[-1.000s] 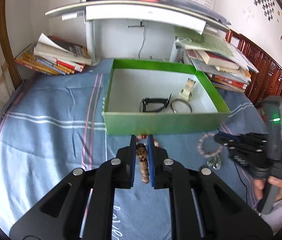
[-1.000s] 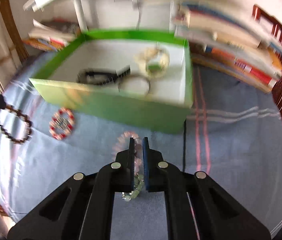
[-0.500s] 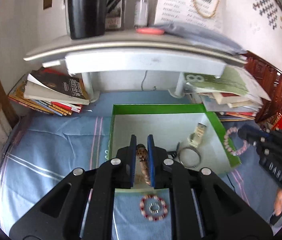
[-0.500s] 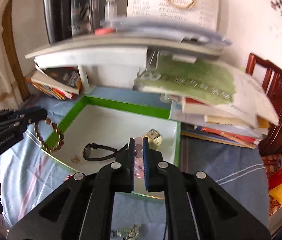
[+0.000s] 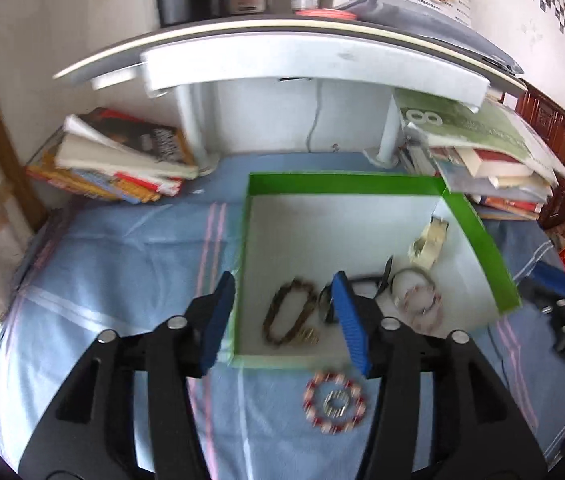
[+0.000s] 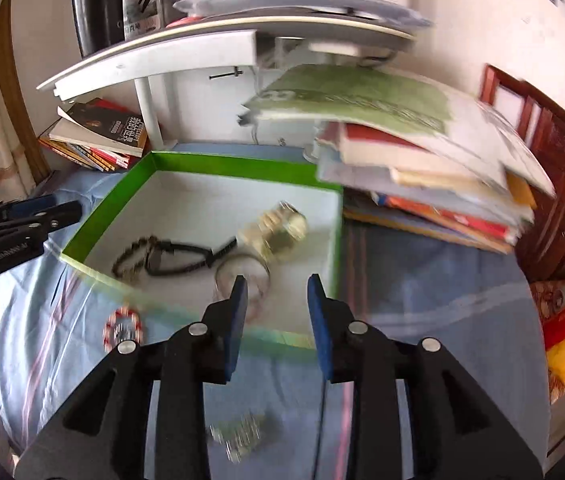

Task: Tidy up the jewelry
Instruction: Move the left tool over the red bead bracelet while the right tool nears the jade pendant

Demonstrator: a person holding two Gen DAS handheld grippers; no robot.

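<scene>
Blue-padded jaws on both tongs stand wide apart, and neither pair grips anything. The left gripper (image 5: 284, 316) hangs over the near left corner of the green box (image 5: 478, 236), its left finger outside the box wall and its right finger above the white floor inside. Between those fingers lies the brown beaded bracelet (image 5: 288, 316), flat on the box floor, squeezed into a long oval whose long axis runs from the near wall toward the far wall, leaning a little to the right. Just beside it to the right is a black strap bracelet (image 6: 178, 258), and beyond that a thin metal bangle (image 5: 410, 276) with the pale pink bead bracelet (image 5: 420, 306) lying partly over it. A cream-coloured watch (image 6: 278, 230) sits further back near the right wall.

The right gripper (image 6: 276, 316) is released too, poised above the near wall of the box, over the bangle and pink beads. Outside the box, on the blue striped cloth (image 5: 130, 248), a red and white bead ring (image 5: 334, 402) lies flat near the front wall, and a blurred silvery tangle (image 6: 238, 436) lies on the cloth below the right gripper.
</scene>
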